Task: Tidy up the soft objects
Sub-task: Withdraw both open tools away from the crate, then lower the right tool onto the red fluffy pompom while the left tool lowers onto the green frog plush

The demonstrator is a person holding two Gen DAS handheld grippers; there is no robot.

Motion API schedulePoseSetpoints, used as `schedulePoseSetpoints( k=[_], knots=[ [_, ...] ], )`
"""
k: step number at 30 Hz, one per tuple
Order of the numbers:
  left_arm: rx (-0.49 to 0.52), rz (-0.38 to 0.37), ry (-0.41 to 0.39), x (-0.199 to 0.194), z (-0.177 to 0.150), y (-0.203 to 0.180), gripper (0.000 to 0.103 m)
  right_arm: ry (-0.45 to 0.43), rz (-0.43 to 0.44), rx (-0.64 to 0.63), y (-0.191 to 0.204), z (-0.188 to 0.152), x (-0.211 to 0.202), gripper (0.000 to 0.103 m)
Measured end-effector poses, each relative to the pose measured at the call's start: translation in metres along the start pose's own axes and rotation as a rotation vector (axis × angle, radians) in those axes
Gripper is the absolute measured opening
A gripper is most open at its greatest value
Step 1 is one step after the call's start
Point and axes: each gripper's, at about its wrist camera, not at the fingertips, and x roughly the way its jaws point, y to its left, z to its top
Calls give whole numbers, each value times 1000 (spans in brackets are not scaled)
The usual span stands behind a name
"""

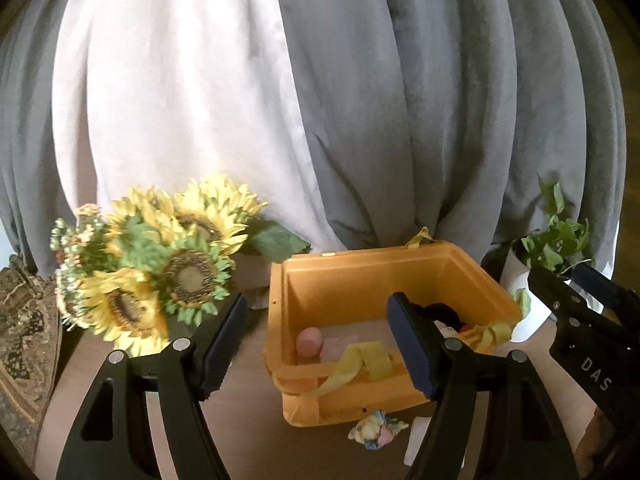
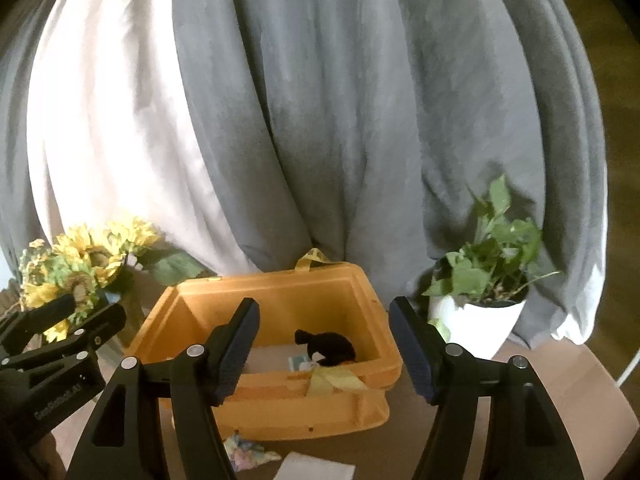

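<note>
Both grippers hang above the table, jaws parted and gripping nothing. The left gripper [image 1: 320, 344] stands about half open, with the orange bin [image 1: 344, 276] straight ahead of it and partly framed between its fingers. Inside that bin, a pink ball [image 1: 309, 342] lies near the left wall and a yellow ribbon [image 1: 360, 360] drapes over the near rim. A small pastel cloth [image 1: 378, 434] sits on the table just short of the bin, below the gripper. The right gripper [image 2: 324, 344] is likewise about half open, and the black plush toy [image 2: 328, 346] lies in the bin right between its fingers, untouched. Sunflowers [image 1: 160, 264] stand off to the left, a potted plant [image 2: 488, 276] to the right.
</note>
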Motion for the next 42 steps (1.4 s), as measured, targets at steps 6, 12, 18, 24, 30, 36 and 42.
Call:
schedulePoseSetpoints(
  k=[6, 12, 18, 24, 30, 36, 42],
  knots=[
    [35, -4, -25, -33, -10, 3, 74, -17, -36, 2, 1, -6, -36, 72],
    [78, -38, -32, -60, -22, 8, 74, -17, -77, 13, 4, -17, -71, 73],
    [129, -82, -36, -82, -34, 14, 76, -17, -129, 33, 13, -33, -104, 73],
    [163, -137, -26, -94, -47, 19, 76, -8, -161, 62, 22, -49, -129, 73],
    [207, -181, -7, -99, -66, 22, 76, 11, -179, 89, 32, -69, -147, 73],
    [244, -224, 14, -98, -83, 20, 76, 50, -194, 110, 36, -90, -153, 73],
    [290, -259, 32, -97, -99, 19, 76, 95, -200, 130, 37, -108, -155, 73]
  ],
)
